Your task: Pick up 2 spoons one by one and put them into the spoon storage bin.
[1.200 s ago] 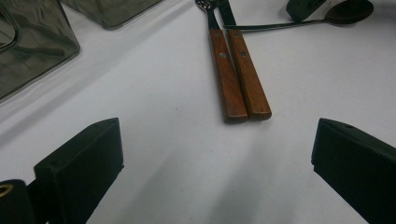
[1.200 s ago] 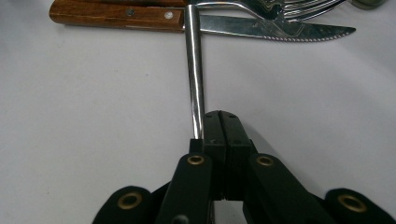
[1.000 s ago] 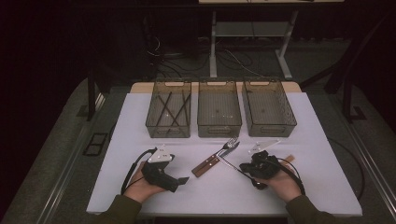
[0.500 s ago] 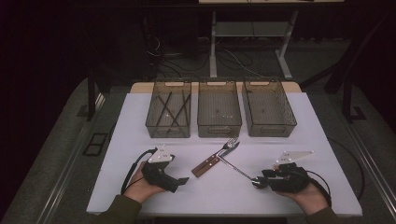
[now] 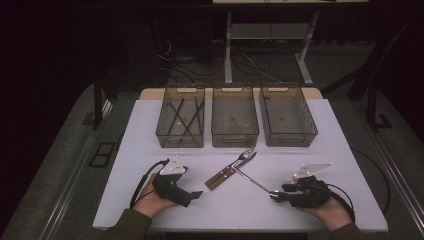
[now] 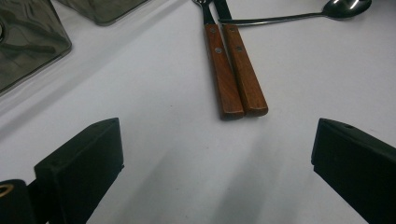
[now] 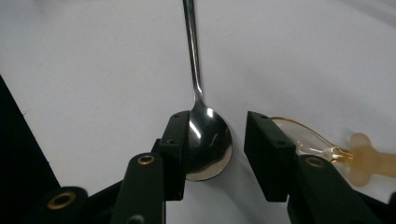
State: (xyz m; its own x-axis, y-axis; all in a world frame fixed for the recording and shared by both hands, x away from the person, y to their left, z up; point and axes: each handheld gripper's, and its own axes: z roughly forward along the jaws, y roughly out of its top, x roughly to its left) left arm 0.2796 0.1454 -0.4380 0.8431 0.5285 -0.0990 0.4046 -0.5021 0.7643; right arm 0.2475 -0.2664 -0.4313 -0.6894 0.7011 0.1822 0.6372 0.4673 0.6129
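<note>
The right gripper (image 7: 217, 154) has its jaws part-way apart around the bowl of the spoon (image 7: 208, 140), having just been opening; one pad seems to touch the bowl, the other stands off, so it lies loose on the table (image 5: 150, 130). The left gripper (image 5: 196, 194) rests with jaws wide and nothing between them. Its view shows two wooden-handled pieces (image 6: 233, 74) side by side, the spoon crossing them. From above, sticks lie in the left bin (image 5: 181, 120); the other two look empty, so I'd judge sorting barely begun.
</note>
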